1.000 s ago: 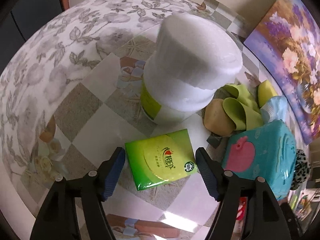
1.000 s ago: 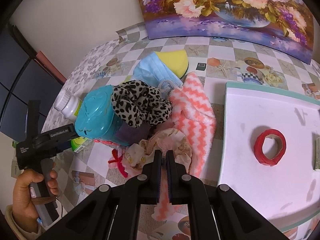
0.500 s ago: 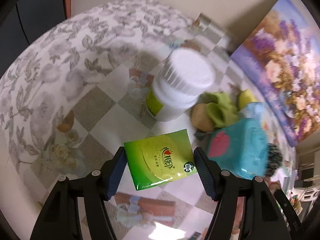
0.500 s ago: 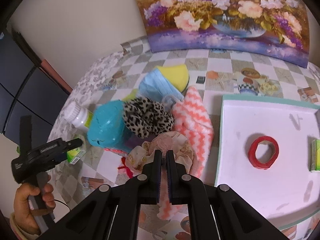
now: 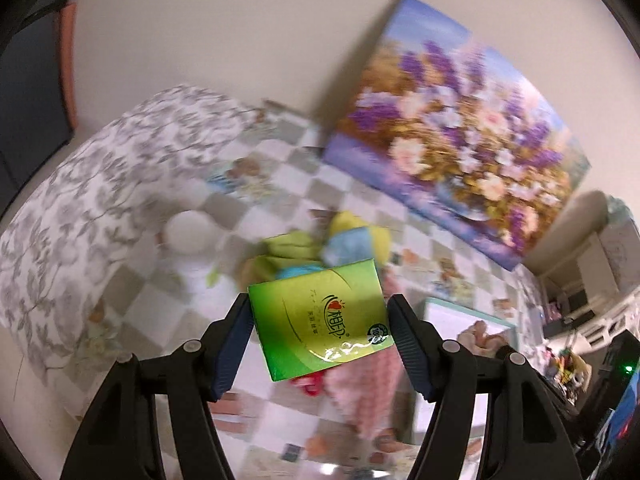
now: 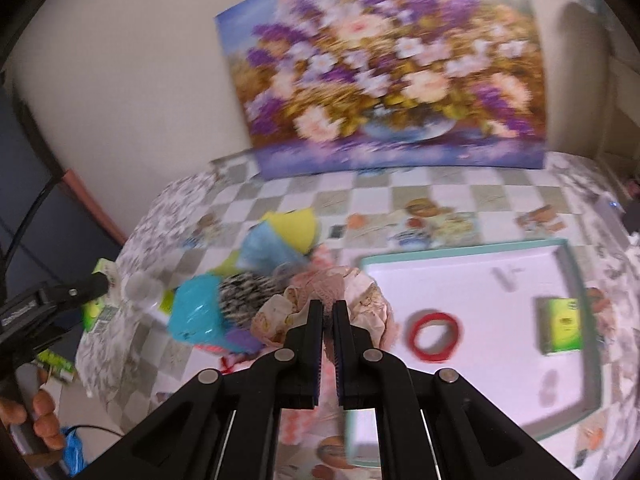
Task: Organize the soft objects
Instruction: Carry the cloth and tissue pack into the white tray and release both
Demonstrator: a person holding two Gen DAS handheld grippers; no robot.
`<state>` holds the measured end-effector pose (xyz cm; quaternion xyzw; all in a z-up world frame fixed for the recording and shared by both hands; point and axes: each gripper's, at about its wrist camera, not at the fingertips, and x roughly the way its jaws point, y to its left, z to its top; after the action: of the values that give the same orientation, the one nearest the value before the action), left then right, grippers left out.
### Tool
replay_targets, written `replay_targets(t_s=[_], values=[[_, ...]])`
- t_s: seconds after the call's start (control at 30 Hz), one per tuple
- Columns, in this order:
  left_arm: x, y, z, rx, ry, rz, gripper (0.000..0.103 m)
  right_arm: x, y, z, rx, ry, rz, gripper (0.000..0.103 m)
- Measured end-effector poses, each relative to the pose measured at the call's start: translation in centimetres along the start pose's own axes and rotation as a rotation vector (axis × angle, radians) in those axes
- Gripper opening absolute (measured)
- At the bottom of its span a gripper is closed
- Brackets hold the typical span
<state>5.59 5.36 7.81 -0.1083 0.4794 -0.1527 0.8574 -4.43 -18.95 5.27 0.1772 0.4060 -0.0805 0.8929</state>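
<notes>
My left gripper [image 5: 319, 314] is shut on a green tissue pack [image 5: 316, 324] and holds it in the air above the table. In the right wrist view that gripper [image 6: 94, 284] shows at the far left, in a person's hand. My right gripper [image 6: 328, 308] is shut on a beige floral cloth [image 6: 360, 300], which bunches around its tips. Behind it lies a pile of soft things: a teal wipes pack [image 6: 196, 312], a leopard scrunchie [image 6: 248, 292], a blue mask [image 6: 264, 248] and a yellow sponge [image 6: 296, 224].
A white tray [image 6: 460, 280] with a teal rim lies at the right, holding a red tape ring [image 6: 436, 336] and another green tissue pack [image 6: 560, 326]. A white bottle [image 5: 188, 236] stands left of the pile. A flower painting [image 6: 392, 80] leans on the back wall.
The left gripper closed onto the tissue pack and lifted it off the table, tilting toward the wall. The right gripper rose as well, and the floral cloth came up with it.
</notes>
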Motion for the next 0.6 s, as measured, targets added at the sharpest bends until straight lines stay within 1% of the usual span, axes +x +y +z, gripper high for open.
replay_targets(t_s=[0.13,0.23,0.4,0.5,0.6], values=[[0.2,-3.9,-0.1,0.044,0.011,-0.048,0.070,-1.1,-2.3,0.5,0.020,-0.025,-0.097,0.005],[0.6,-6.8,-0.4,0.085,0.022,-0.070,0.070,-1.5,-4.4,0.8,0.046,-0.035,-0.149,0.005],[1.8,-11.0,-1.6,0.146,0.050,-0.106,0.070,-1.9,-7.7,0.8,0.108,-0.036,-0.190,0.005],[3.2,-13.4,-2.6,0.180,0.079,-0.118,0.070,-2.0,-10.0,0.8,0.144,-0.034,-0.222,0.005],[4.9,-15.6,-3.7,0.220,0.112,-0.125,0.070,-1.8,-12.0,0.7,0.174,-0.027,-0.235,0.005]])
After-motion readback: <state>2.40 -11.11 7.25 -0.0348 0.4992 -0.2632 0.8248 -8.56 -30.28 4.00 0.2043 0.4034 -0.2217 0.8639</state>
